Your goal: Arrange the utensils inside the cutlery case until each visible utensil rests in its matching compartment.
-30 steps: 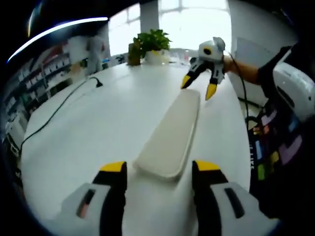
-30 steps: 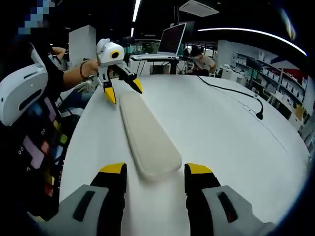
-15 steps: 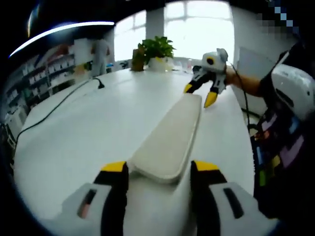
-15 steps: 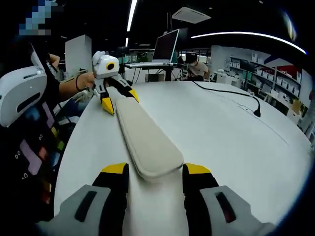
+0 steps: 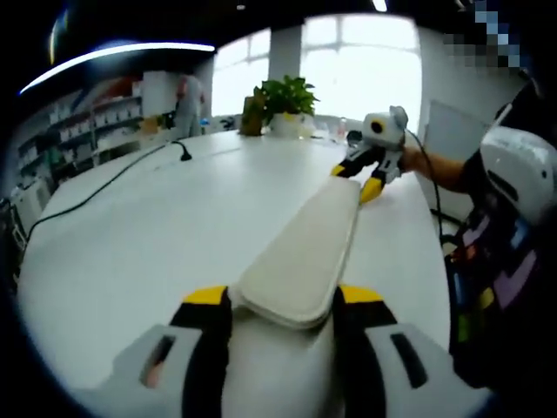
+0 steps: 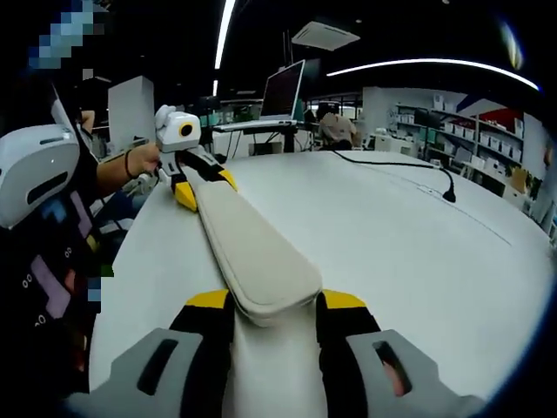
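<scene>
Between each open tool [image 5: 278, 300] [image 6: 265, 305], seemingly touching: closed cutlery case [image 5: 305, 250] ends.

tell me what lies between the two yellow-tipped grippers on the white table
The long beige closed cutlery case, one end between each gripper's jaws: left gripper, right gripper. Both gripper views show it.

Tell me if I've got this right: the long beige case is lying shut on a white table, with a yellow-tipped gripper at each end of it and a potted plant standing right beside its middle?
Not quite. The potted plant stands at the far edge of the table, well away from the case, as the left gripper view shows. The rest holds: the case lies shut, with the left gripper at one end and the right gripper at the other.
</scene>
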### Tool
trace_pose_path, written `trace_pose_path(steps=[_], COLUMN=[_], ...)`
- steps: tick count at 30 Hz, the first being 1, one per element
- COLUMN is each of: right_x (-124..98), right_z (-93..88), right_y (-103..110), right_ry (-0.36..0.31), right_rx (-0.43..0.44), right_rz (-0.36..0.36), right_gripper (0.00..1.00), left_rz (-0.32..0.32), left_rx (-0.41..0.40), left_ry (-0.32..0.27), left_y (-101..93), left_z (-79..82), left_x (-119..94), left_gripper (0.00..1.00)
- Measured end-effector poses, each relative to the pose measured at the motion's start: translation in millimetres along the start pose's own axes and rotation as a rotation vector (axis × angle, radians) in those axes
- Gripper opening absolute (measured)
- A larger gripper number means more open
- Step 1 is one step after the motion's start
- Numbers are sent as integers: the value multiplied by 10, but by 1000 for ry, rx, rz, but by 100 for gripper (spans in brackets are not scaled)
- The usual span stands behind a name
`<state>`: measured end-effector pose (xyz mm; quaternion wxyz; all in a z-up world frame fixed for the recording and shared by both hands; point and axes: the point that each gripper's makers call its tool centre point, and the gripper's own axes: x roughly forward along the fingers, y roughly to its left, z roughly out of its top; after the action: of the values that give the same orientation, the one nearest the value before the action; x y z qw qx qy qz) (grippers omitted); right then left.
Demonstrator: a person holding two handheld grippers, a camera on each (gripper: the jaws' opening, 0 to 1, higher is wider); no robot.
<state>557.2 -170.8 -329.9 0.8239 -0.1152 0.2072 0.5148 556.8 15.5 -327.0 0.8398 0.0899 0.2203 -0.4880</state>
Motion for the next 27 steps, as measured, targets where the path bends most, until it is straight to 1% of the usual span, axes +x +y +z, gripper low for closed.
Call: trace_pose_path(steps=[4,10,17,20,24,27], right_x=[0,-3,-12,-19,-42,-63], right_z=[-2,-1,18,54,153,221], right_y=[8,13,-12,-34,-98,-124], right_ry=[-6,-6,-26,-33,-40,-45], right_rx=[15,15,19,6,-11,-40], right_rz=[1,-2,-8,-15,-25,-38], right_gripper=[37,37,37,37,37,37], left_rz=[-1,-1,-1,1,6,5], left_rx=[0,1,1,12,14,21], left_ry=[-1,-5,-21,-19,-26,-20], left_y=[-5,-5,26,48,102,136], left_z=[-1,4,63,101,171,207], left_x=[-3,-1,5,6,12,24], left_gripper=[50,50,50,50,50,50])
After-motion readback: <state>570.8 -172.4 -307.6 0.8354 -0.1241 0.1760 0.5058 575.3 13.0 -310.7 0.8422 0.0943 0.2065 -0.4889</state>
